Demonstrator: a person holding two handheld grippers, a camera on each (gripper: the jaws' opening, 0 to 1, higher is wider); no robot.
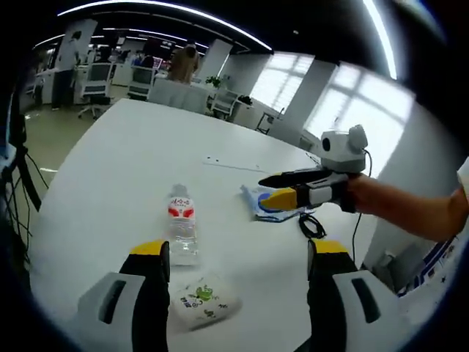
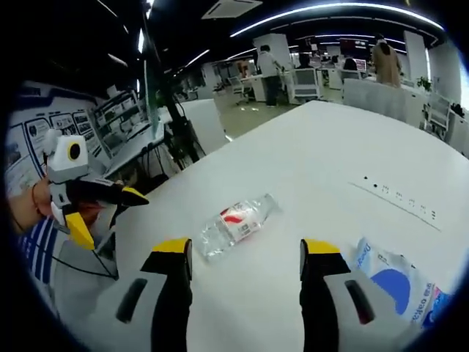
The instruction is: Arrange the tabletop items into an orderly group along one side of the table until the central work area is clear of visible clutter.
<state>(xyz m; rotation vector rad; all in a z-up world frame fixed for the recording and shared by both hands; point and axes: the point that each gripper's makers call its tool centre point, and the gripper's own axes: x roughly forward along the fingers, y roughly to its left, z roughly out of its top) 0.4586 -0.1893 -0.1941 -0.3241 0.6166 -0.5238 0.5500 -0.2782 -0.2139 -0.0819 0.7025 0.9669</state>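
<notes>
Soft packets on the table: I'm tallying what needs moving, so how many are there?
2: a white-green packet between the left gripper's jaws, and a blue-white packet beside the right gripper.

My table (image 1: 132, 158) is wide and white, with a smooth top. A clear water bottle (image 1: 181, 229) with a red and white label lies on its side on it. Just beside the bottle, near to me, lies a small white packet (image 1: 203, 301) with green print. A blue and white plastic pack (image 1: 258, 202) lies further off, apart from the bottle. A black cable (image 1: 313, 226) rests near that pack, at the table's edge. In my right gripper view the bottle (image 2: 236, 224) and the pack (image 2: 399, 282) lie well apart.
</notes>
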